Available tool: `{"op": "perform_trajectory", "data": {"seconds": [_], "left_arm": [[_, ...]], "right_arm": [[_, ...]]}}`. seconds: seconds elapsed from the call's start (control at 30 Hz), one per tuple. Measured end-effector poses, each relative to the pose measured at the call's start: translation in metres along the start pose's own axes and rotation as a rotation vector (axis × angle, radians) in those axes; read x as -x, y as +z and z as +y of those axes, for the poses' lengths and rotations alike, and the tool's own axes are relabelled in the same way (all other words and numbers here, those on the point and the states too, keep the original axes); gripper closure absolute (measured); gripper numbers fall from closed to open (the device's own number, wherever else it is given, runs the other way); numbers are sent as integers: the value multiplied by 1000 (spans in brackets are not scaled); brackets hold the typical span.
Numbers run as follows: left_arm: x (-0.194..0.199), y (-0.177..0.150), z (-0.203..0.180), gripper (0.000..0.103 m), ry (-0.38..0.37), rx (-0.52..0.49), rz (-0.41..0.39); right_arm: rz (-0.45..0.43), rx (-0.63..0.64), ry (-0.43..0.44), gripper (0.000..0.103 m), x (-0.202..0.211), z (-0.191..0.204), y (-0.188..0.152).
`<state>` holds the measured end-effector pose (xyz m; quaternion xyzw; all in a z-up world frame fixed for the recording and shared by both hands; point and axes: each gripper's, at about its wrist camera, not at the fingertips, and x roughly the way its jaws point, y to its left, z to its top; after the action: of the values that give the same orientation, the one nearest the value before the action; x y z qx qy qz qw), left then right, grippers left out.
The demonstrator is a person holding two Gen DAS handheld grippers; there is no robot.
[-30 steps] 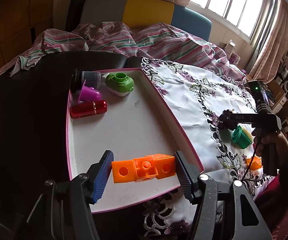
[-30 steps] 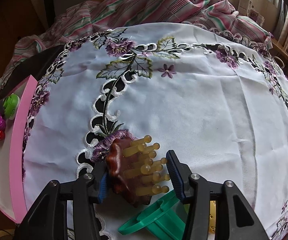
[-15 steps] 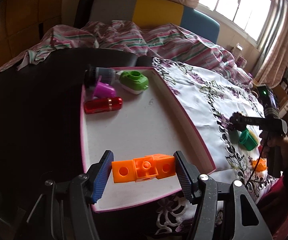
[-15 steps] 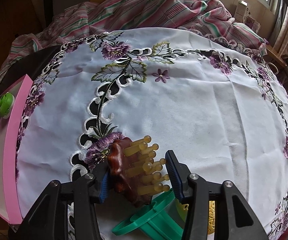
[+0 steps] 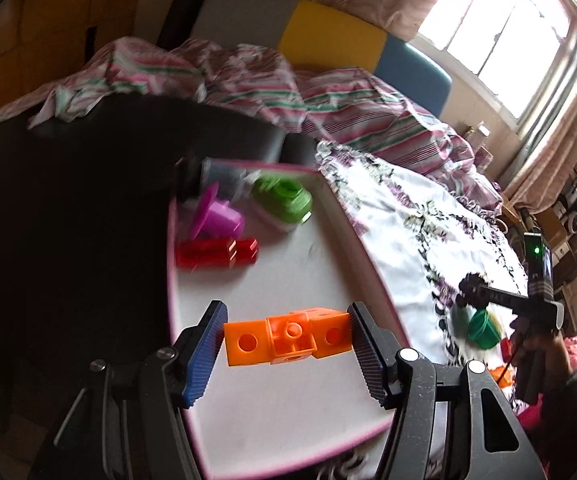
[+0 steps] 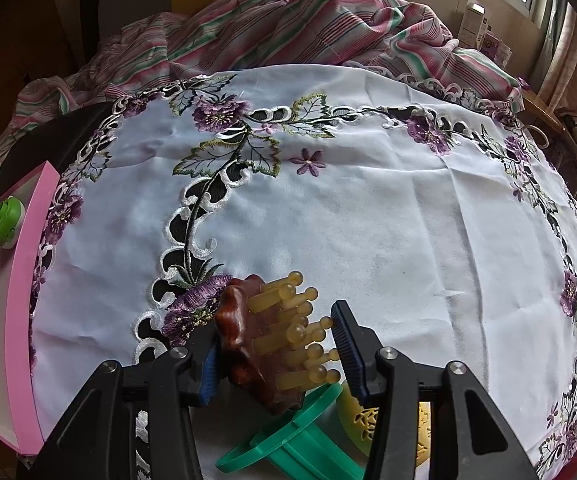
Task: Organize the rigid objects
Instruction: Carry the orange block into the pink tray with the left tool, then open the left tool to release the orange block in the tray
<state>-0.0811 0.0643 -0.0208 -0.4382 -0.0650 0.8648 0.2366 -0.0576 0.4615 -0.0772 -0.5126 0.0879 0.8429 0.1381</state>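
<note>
We note the left gripper [image 5: 286,340] clamped on a row of orange linking cubes [image 5: 286,340], one blue ribbed pad pressed against each end. The cubes hang above the near part of a pink-rimmed white tray [image 5: 372,276]. At the tray's far end lie a red cylinder [image 5: 216,254], a purple cup [image 5: 218,218] on its side, a green moulded toy [image 5: 284,200] and a grey cylindrical piece [image 5: 220,174]; all are blurred. The tray sits on a dark table [image 5: 68,220], its right edge beside a white embroidered tablecloth [image 5: 416,216].

We record the right gripper [image 6: 276,344] closed on a brown scalp-massage brush [image 6: 244,340] with amber pegs [image 6: 288,332]: the left pad bears on the brown back, the right pad on the peg tips. The brush is above the tablecloth [image 6: 368,220]. Just below it lies a green plastic cup [image 6: 300,440] on its side, touching a yellow perforated piece [image 6: 360,416]. The tray's pink wall [image 6: 24,300] shows at the left edge. Striped bedding [image 6: 308,24] lies beyond the cloth.
</note>
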Motion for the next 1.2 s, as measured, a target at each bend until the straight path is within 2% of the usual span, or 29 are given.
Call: {"op": "perform_trajectory", "data": {"seconds": [0.1,0.23,0.43,0.6,0.7,0.77,0.83,1.03,1.2], "left_arm": [[-20,16,-9,40,-28,-15,9],[-46,35,-17,40,-19,-43,18],[-92,51,-28,40,11,-94,56],[-117,55,-29,37,75,-113,78],[-110,51,-31,34,84,-134,62],[-96,47,-32,24,98,-150,23],[-81,44,-32,19,112,-161,-16],[-44,18,-34,19,125,-166,-48],[-26,-9,-29,19,142,-121,-22]], "right_arm": [[-4,-1,-1,54,1,0,1],[-14,-9,3,54,2,-3,2],[-26,-8,0,54,4,-3,3],[-28,-13,-4,54,3,-4,4],[-28,-19,-6,54,3,-6,4],[-31,-20,-15,54,3,-7,5],[-35,-27,-16,54,4,-8,5],[-57,-43,-30,54,8,-12,6],[-83,-45,-22,54,14,-11,6]]}}
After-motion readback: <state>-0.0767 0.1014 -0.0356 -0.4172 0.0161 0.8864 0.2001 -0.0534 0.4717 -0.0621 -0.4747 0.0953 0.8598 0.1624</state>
